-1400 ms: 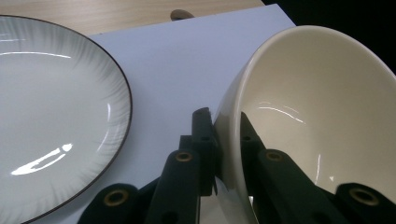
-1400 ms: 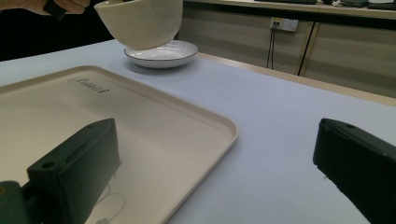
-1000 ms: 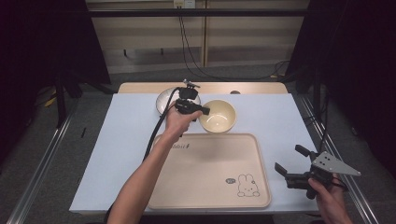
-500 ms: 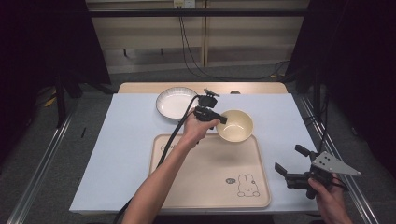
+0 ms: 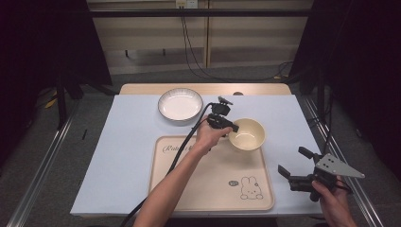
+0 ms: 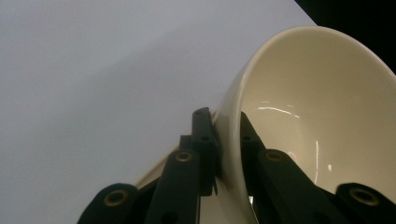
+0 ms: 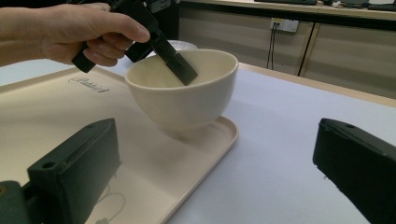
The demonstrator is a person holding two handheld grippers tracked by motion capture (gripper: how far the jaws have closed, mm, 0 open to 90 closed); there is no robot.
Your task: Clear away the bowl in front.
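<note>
A cream bowl (image 5: 248, 135) hangs tilted just above the far right corner of a beige tray (image 5: 208, 189). My left gripper (image 5: 229, 126) is shut on the bowl's near-left rim, one jaw inside and one outside. The left gripper view shows the rim (image 6: 229, 121) pinched by my left gripper (image 6: 227, 140). The right gripper view has the bowl (image 7: 187, 98) above the tray's rim (image 7: 224, 135), held by the left gripper (image 7: 180, 65). My right gripper (image 5: 291, 161) stands open to the right of the tray, near the table's front, holding nothing (image 7: 217, 135).
A white plate (image 5: 180, 104) with a dark rim sits at the back of the pale blue table cover (image 5: 118, 151). The tray bears a bunny print (image 5: 249, 189) near its front right. Metal rails run along both table sides.
My left gripper has carried the bowl rightward and nearer, from beside the plate to above the tray's far right corner. The right gripper has stayed put.
</note>
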